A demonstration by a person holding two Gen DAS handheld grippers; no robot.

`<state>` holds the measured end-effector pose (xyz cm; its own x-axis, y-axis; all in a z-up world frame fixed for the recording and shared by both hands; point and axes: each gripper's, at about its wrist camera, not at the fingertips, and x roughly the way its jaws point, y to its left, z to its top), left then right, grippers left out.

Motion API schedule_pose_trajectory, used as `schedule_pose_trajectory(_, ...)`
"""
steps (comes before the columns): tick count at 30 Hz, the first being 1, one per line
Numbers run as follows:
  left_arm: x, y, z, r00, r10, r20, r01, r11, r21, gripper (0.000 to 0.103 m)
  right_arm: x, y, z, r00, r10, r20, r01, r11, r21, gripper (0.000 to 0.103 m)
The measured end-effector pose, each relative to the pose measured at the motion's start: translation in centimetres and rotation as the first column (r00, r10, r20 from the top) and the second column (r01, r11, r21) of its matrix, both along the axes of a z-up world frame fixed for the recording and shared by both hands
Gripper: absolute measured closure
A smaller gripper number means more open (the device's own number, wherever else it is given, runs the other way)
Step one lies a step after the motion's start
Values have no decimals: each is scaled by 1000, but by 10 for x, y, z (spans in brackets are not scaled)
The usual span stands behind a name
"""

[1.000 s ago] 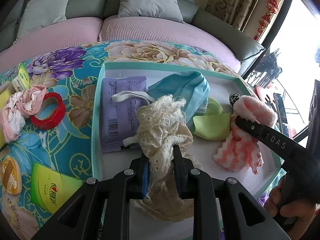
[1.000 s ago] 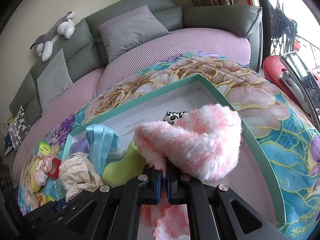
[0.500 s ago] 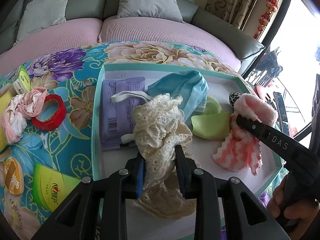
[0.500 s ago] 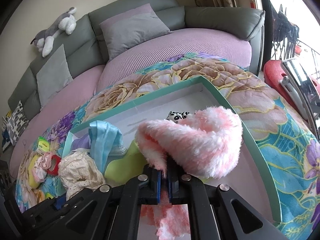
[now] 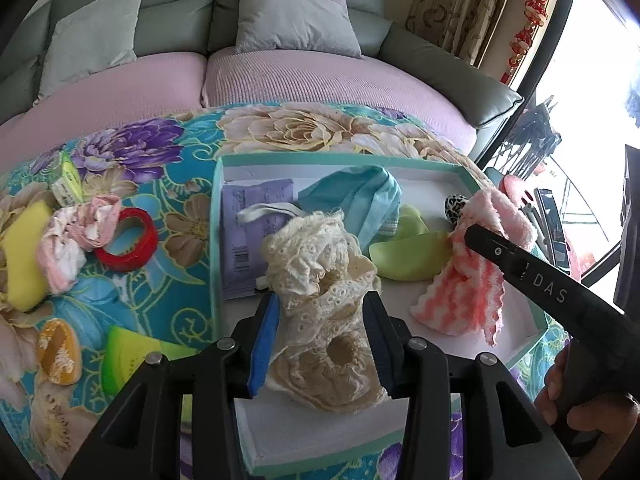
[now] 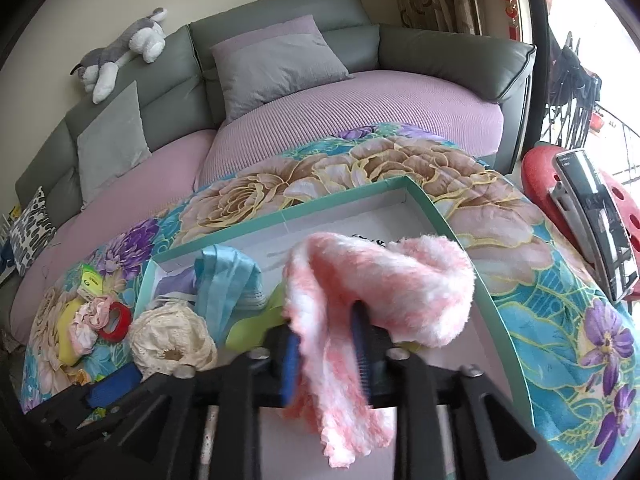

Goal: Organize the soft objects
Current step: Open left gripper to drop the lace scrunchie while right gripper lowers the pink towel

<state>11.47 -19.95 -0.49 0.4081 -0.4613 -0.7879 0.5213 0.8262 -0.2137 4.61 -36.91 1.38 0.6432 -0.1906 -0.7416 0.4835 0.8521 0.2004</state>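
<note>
The teal-rimmed box point(image 5: 216, 240) sat on the floral cloth point(image 5: 168, 160). Over its near-left part the left gripper point(image 5: 320, 320) had jaws opening, w/ the cream lace piece point(image 5: 320, 272) between them, its lower end on the box floor; pads looked clear of it, tho lace hid the contact. Over the box's right side the right gripper point(image 6: 326, 344) was opening too, the pink fluffy cloth point(image 6: 380, 280) draped betw. its fingers. Blue fabric point(image 5: 360, 200) & green cloth point(image 5: 408, 256) lay mid-box. A red ring point(image 5: 128, 240) lay left of the box.
</note>
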Motion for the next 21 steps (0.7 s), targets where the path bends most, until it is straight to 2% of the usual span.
schedule_pose_trajectory(1, 0, 2, 3, 1000, 4, 5, -4, 1000, -1, 58, 0, 1, 1, 1000, 2, 4, -2, 1000, 2, 65)
schedule_pose_trajectory(4, -1, 9, 10, 1000, 18, 20, -18, 1000, -5, 58, 0, 2, 2, 1000, 11, 6, -11, 1000, -1, 41)
schedule_pose_trajectory(7, 0, 18, 18, 998, 48, 42, -47, 999, -15, 58, 1, 4, 3, 1000, 20, 5, -20, 1000, -6, 38)
schedule_pose_trajectory(11, 6, 28, 17, 994, 98, 53, -98, 995, -1, 57, 2, 7, 1, 1000, 26, -4, -26, 1000, -14, 29)
schedule_pose_trajectory(14, 12, 35, 14, 988, 145, 51, -146, 989, 16, 33, 3, 8, 1, 1000, 28, -5, -28, 999, -19, 24)
schedule_pose_trajectory(21, 23, 53, 5, 967, 250, 55, -252, 967, 41, 28, 5, 9, 0, 1000, 28, -6, -28, 999, -28, 16)
